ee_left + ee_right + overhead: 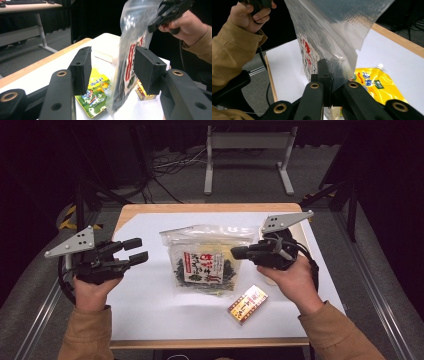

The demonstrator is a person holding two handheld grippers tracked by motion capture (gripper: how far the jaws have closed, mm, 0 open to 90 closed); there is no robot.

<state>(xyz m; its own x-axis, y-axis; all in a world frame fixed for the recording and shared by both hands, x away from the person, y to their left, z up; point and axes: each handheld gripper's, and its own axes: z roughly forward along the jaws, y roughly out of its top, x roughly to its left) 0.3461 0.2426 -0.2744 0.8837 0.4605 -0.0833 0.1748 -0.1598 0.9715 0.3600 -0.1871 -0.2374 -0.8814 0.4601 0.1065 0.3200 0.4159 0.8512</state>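
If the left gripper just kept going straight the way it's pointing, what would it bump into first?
Most likely the clear bag that hangs from the right gripper. In the left gripper view the bag sits between the open jaws of the left gripper, though how far ahead is hard to judge.

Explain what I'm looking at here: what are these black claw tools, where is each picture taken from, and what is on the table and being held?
A person holds a hand-operated two-jaw gripper in each hand. The high view looks down from above the table; the other two come from cameras riding on each gripper. The right gripper is shut on the edge of a clear plastic bag with a red-and-white printed label and holds it hanging above the white-covered table. The left gripper stands open, with nothing pressed between its pads. On the table lie a small yellow-and-red box and a yellow-green spouted pouch.
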